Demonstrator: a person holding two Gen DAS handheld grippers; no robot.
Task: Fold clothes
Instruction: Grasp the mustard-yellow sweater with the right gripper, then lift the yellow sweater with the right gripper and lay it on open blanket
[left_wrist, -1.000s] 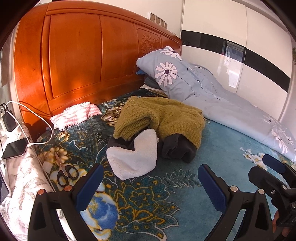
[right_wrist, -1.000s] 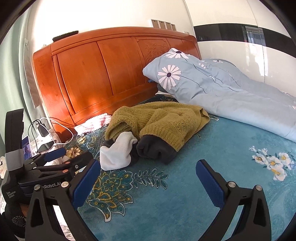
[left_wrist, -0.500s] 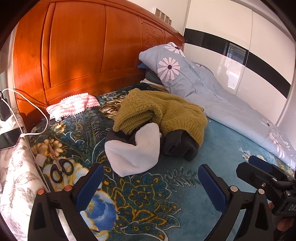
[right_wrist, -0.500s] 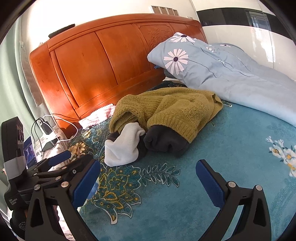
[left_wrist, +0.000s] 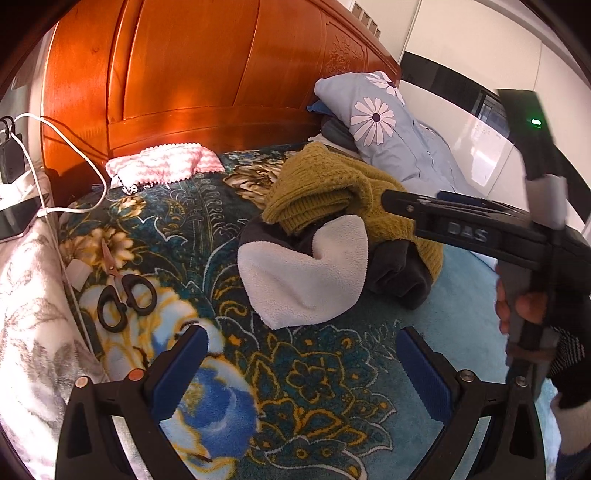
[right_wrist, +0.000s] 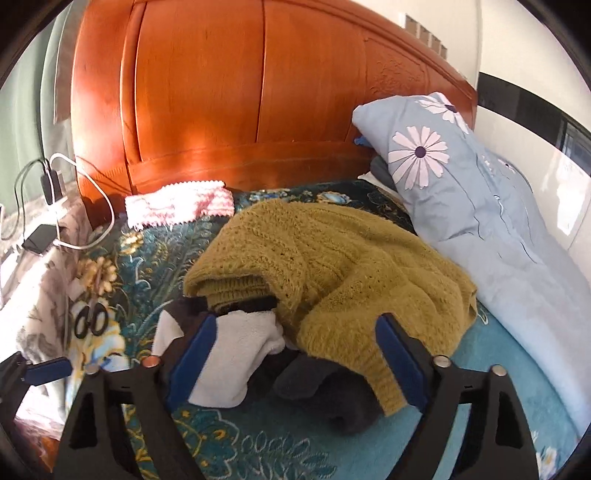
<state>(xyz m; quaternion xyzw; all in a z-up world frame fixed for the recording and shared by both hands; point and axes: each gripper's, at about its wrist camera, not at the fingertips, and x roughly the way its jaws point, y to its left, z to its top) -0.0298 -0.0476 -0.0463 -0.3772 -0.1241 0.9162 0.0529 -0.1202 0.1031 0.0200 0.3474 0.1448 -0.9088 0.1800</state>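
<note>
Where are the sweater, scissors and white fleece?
sweater (right_wrist: 332, 258), right wrist view, middle of knit body.
scissors (left_wrist: 125, 299), left wrist view, black handles.
white fleece (left_wrist: 303, 273), left wrist view, centre.

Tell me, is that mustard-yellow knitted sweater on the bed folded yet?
Not folded. The mustard-yellow knitted sweater lies crumpled in a heap, draped over a dark grey garment and a white fleece piece.

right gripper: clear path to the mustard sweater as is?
Probably yes. The right gripper is open and already over the pile's front edge, the mustard sweater draped on top straight ahead. Only the white fleece and dark garment lie below it.
</note>
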